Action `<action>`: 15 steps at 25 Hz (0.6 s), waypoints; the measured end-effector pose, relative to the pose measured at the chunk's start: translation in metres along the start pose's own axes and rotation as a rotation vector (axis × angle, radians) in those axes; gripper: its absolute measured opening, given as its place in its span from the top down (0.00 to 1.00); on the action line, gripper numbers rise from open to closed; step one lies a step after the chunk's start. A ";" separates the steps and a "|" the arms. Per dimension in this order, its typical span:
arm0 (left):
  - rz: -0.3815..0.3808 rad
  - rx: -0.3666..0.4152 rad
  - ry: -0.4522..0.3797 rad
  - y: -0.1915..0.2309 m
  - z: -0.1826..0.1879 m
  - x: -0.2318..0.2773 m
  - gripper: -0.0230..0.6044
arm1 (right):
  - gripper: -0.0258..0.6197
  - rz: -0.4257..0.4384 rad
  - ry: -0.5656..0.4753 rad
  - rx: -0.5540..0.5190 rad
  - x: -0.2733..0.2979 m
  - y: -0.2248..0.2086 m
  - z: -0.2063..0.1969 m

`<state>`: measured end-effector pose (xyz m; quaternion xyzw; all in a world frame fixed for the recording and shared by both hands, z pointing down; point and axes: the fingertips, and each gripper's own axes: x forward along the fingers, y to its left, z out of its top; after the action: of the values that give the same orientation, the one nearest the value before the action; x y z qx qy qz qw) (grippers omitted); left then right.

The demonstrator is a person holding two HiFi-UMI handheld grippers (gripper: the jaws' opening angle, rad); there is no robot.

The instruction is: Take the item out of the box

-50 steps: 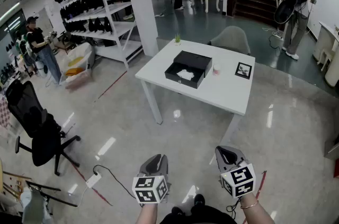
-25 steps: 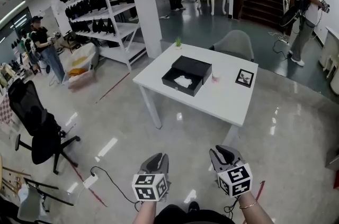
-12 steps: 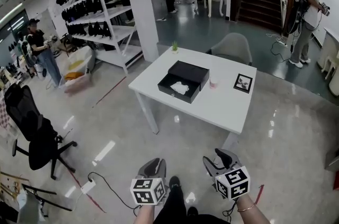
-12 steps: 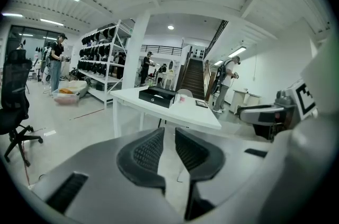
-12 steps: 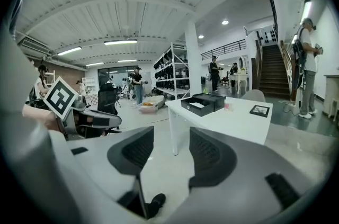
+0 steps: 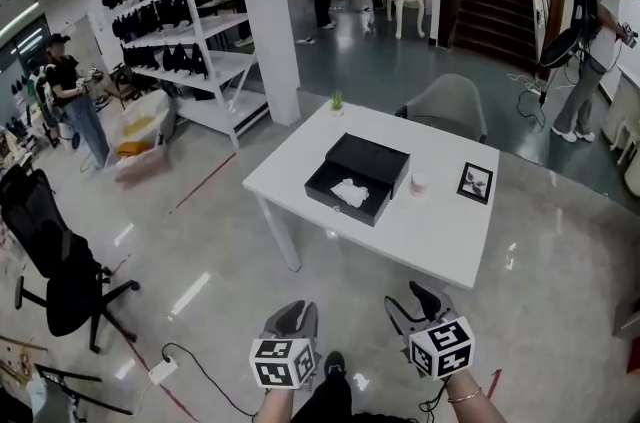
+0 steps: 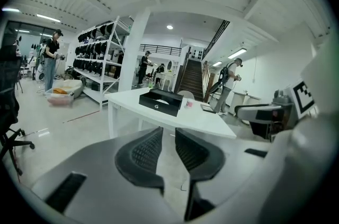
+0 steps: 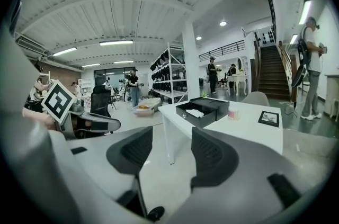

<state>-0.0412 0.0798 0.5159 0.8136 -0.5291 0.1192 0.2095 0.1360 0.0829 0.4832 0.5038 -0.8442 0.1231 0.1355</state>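
Right claw [image 6: 412,303] has just been opening. Its jaws stand wide with nothing between them, likely readied early for the white item [image 6: 350,193], which lies in the open black box [image 6: 372,161] on the table [image 6: 440,231], well ahead of you. Left claw [image 6: 292,316] is only a slit apart and empty. You hold both low, side by side, tipped slightly down.

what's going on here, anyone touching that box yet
Not yet. A person carries a left gripper and a right gripper, both empty and short of the white table. The black box sits open there with a white item inside. The right jaws have just been opening; the left stand slightly apart.
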 end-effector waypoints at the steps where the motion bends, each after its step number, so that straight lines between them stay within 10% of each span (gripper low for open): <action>1: -0.003 0.002 -0.001 0.007 0.006 0.009 0.86 | 0.63 -0.004 -0.002 0.004 0.012 -0.004 0.005; 15: -0.037 0.005 -0.019 0.097 0.084 0.107 0.85 | 0.63 -0.064 -0.017 -0.037 0.139 -0.039 0.076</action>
<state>-0.0876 -0.0803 0.5071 0.8250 -0.5154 0.1091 0.2047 0.0990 -0.0752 0.4641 0.5292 -0.8307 0.0990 0.1415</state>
